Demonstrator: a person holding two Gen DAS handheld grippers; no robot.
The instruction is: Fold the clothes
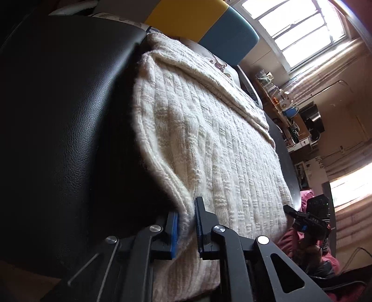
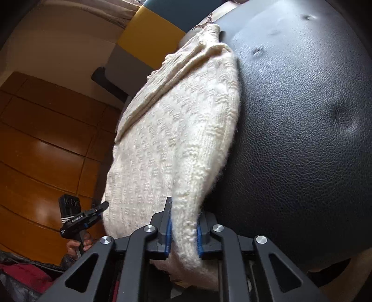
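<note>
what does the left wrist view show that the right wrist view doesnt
Only the left wrist view shows the bright window, the cluttered shelf below it and pink fabric near the right gripper.

Only the right wrist view shows the wooden floor and the dimples in the black leather cushion, with the left gripper in a hand.

Both show the cream knitted sweater lying on that cushion, each gripper's jaws clamped on an edge of it, and the yellow and teal panel behind.

Both grippers are black metal linkages with round silver screw heads and blue pads lining the fingers [image 1: 174, 232]. The left gripper [image 2: 102, 207] carries white lettering and three white stripes on its body. The person wears dark red clothing [image 2: 21, 276]
</note>
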